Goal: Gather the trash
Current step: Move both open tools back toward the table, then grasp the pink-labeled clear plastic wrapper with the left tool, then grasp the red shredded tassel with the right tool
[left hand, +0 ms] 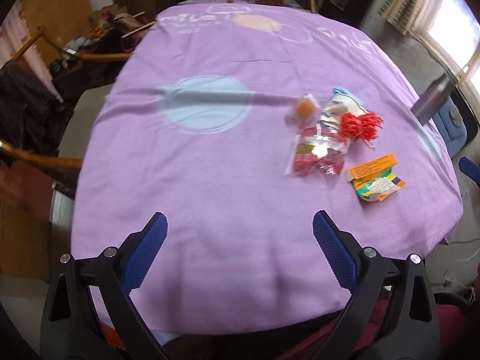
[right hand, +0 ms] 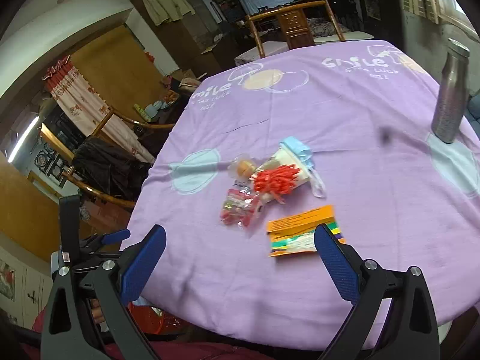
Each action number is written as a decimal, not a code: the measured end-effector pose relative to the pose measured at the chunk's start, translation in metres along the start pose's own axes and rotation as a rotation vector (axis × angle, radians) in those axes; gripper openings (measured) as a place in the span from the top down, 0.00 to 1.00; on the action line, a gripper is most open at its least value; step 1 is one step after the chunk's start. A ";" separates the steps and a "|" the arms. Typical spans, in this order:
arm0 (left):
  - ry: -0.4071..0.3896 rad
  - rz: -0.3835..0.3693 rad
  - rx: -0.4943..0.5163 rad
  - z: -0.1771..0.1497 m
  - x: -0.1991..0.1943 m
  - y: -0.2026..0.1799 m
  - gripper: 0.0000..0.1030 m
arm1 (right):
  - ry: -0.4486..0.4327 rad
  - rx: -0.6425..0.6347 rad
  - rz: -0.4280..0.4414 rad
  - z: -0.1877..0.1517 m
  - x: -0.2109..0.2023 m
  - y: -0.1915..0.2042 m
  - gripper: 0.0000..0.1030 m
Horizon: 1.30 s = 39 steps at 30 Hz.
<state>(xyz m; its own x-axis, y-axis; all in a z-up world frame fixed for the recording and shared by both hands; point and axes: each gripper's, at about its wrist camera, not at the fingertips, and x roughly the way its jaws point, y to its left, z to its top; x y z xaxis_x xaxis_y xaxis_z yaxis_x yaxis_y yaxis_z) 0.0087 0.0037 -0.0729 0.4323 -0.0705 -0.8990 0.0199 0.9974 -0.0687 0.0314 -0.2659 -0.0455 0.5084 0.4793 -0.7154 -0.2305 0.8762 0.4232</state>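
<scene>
Trash lies in a loose pile on the purple tablecloth [left hand: 210, 180]. It holds an orange flattened box [left hand: 376, 177], a red clear wrapper [left hand: 318, 156], a red netting bundle [left hand: 361, 124], a small packet with an orange ball [left hand: 303, 109] and a white cup with a blue lid [left hand: 339, 102]. The same items show in the right wrist view: box [right hand: 300, 231], wrapper [right hand: 238, 211], netting [right hand: 277, 180], cup [right hand: 295, 156]. My left gripper [left hand: 240, 237] is open and empty near the table's front edge. My right gripper [right hand: 240, 249] is open and empty, just short of the box.
A metal bottle [right hand: 451, 93] stands at the table's right side, also in the left wrist view [left hand: 432, 99]. Wooden chairs [right hand: 288, 21] surround the table. A red basket [right hand: 147, 318] sits below the front edge. Furniture clutter [left hand: 99, 36] is at the left.
</scene>
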 end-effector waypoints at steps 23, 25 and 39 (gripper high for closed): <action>0.180 -0.117 0.217 0.079 0.140 -0.088 0.09 | -0.066 0.273 -0.253 -0.039 -0.049 -0.098 0.06; 0.177 -0.133 0.198 0.081 0.145 -0.081 0.26 | -0.065 0.277 -0.266 -0.039 -0.051 -0.098 0.06; 0.009 -0.080 0.056 0.051 0.032 -0.008 0.49 | 0.038 0.100 -0.043 0.012 0.035 -0.052 0.06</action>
<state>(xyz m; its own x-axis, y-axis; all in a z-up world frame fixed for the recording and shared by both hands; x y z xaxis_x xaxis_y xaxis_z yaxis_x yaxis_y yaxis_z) 0.0686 -0.0056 -0.0785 0.4195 -0.1495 -0.8954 0.1043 0.9878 -0.1161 0.0711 -0.2954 -0.0863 0.4836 0.4442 -0.7542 -0.1240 0.8877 0.4434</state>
